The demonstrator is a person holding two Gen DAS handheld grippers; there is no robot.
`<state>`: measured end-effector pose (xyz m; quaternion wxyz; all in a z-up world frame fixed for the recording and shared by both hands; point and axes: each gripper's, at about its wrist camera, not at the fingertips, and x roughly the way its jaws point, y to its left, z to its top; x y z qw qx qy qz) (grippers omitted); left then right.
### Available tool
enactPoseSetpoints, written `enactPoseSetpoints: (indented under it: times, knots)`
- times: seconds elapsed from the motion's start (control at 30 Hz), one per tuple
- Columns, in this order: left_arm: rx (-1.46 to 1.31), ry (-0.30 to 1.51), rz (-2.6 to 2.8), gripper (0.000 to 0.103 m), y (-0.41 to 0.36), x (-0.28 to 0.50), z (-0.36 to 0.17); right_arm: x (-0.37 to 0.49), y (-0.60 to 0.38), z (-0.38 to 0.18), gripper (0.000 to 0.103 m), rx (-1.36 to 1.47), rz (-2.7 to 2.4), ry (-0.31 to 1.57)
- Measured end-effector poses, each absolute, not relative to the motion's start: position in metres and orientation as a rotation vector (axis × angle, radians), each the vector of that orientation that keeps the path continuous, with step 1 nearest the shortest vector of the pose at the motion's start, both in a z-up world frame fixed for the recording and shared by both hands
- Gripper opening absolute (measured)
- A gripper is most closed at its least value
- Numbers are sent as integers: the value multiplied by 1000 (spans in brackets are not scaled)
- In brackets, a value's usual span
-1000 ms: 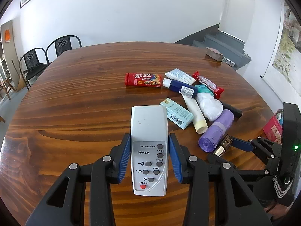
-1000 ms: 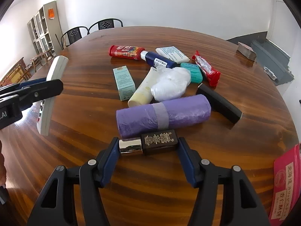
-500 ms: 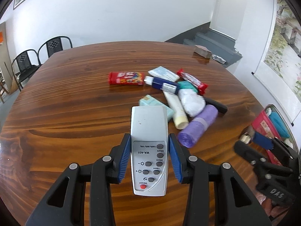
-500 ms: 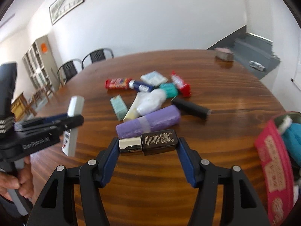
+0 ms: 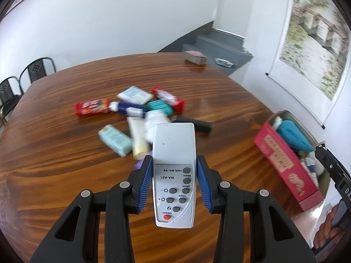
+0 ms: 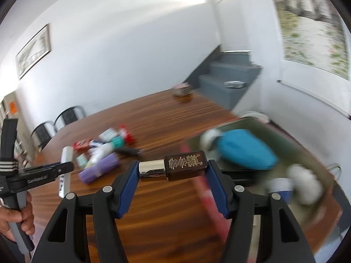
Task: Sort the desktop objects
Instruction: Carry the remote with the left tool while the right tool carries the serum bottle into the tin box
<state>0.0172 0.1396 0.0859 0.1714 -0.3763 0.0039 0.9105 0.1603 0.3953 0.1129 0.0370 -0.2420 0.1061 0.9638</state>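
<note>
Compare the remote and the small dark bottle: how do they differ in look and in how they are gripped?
The remote is pale grey, flat and wide, with buttons; the bottle is dark brown with a shiny silver cap. The remote points forward along the left gripper fingers, while the bottle lies crosswise between the right gripper fingers. Both are clamped between blue pads and held up above the table.

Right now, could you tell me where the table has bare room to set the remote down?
Bare wood lies left of the pile, toward the chairs, and between the black tube and the pink box. The far end by the small block is open too. The table's middle is crowded.
</note>
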Motion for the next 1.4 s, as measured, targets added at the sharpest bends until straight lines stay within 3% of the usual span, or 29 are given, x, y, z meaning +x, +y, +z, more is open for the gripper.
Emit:
enactPoseSetpoints:
  times: [0.53, 0.6, 0.63, 0.67, 1.4]
  knots:
    - [-932, 115, 2422, 43, 251, 33, 118, 185, 470, 95, 66, -734, 2773, 418]
    - [-923, 122, 2410, 43, 260, 32, 121, 186, 474, 93, 71, -747, 2788, 449]
    - [-919, 124, 2403, 43, 265, 32, 123, 187, 475, 93, 80, -745, 2791, 464]
    - [-915, 127, 2395, 43, 271, 32, 124, 190, 476, 93, 82, -740, 2793, 467]
    - [-933, 122, 2326, 43, 372, -2, 110, 203, 500, 84, 83, -716, 2763, 530]
